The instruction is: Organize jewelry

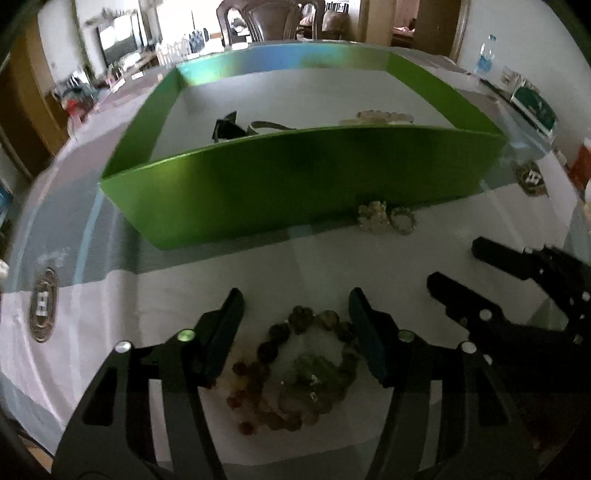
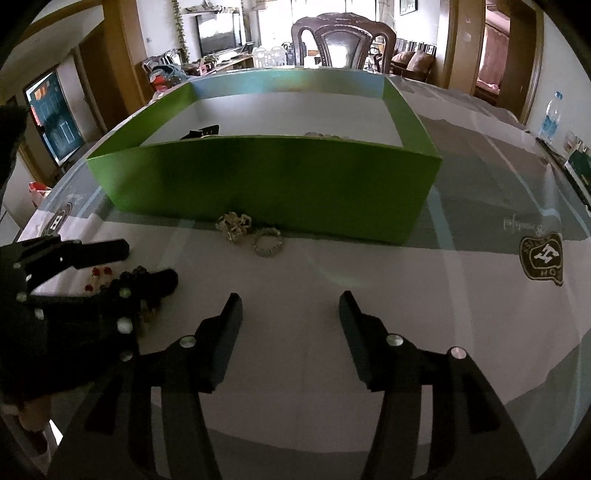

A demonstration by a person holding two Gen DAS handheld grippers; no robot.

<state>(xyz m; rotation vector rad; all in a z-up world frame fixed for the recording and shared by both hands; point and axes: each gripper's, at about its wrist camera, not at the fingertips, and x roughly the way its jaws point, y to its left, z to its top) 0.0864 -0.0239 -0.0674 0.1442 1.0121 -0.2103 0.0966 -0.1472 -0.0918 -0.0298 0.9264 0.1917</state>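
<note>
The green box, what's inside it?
Inside the green box: a dark strap-like piece and a pale beaded bracelet. The near wall hides the floor just behind it.

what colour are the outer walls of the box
Bright green; the box shows best in the right wrist view.

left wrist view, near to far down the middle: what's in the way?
Left gripper → bead bracelets between its open fingers → gold jewelry cluster against the box front → green box → dark item and pale bead string inside → chairs.
</note>
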